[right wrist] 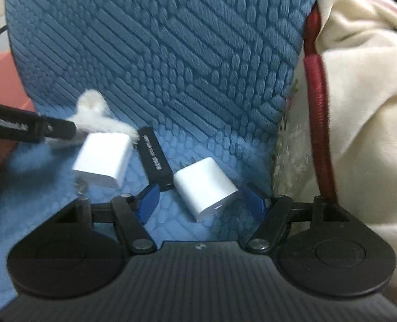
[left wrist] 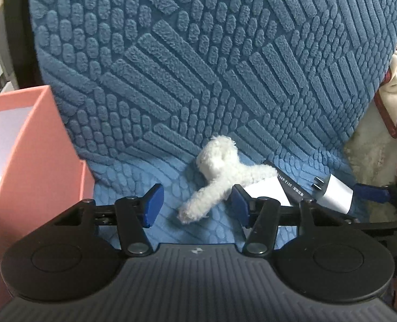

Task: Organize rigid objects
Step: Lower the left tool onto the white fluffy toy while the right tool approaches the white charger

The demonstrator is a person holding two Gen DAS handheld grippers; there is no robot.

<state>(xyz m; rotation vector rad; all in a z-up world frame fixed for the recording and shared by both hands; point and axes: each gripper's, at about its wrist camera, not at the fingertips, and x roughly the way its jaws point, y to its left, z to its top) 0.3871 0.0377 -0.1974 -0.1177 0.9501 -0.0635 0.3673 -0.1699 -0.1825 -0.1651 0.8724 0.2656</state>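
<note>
On a blue textured seat [left wrist: 150, 177] lie a fluffy white toy [left wrist: 219, 169], two white charger plugs and a black stick with white print. My left gripper [left wrist: 195, 206] is open, its blue pads either side of the toy's lower limb, not touching. My right gripper [right wrist: 202, 201] is open around one white charger [right wrist: 205, 189], which lies between the pads. The second charger [right wrist: 104, 159] and the black stick [right wrist: 155, 155] lie to its left. The charger near the right gripper also shows in the left wrist view [left wrist: 335, 190], as does the black stick [left wrist: 289, 182].
A pink box [left wrist: 34, 155] with a white inside stands at the seat's left edge. The blue backrest [left wrist: 198, 53] rises right behind the objects. A cream cloth with dark red piping [right wrist: 359, 107] lies at the right. The left gripper's arm [right wrist: 24, 128] reaches in from the left.
</note>
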